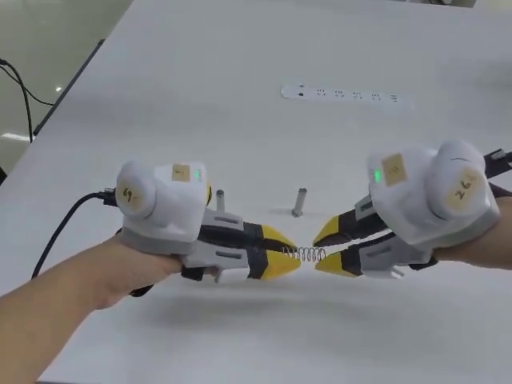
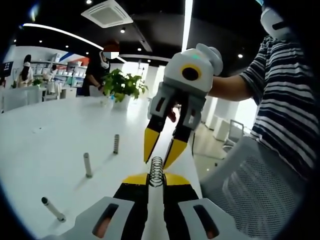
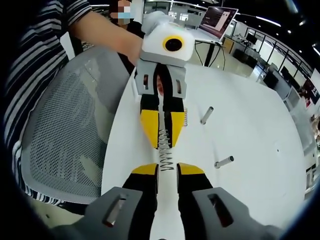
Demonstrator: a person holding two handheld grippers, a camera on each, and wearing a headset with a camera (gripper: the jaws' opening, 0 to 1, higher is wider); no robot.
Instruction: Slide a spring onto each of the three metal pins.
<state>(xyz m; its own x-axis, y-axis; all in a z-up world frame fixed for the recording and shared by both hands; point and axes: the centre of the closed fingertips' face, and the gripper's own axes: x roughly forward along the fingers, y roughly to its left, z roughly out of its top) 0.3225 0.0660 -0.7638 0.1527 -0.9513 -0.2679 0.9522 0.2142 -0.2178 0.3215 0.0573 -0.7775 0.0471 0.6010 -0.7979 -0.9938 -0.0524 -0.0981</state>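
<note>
One spring (image 1: pixel 310 254), lower centre of the head view, was clamped by the left gripper (image 1: pixel 293 256); the right gripper (image 1: pixel 319 250) was spread open around its end. Three metal pins (image 2: pixel 87 165) were seen lower left in the left gripper view.

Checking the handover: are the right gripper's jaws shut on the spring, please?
No, the right gripper has its jaws open around the spring.
</note>
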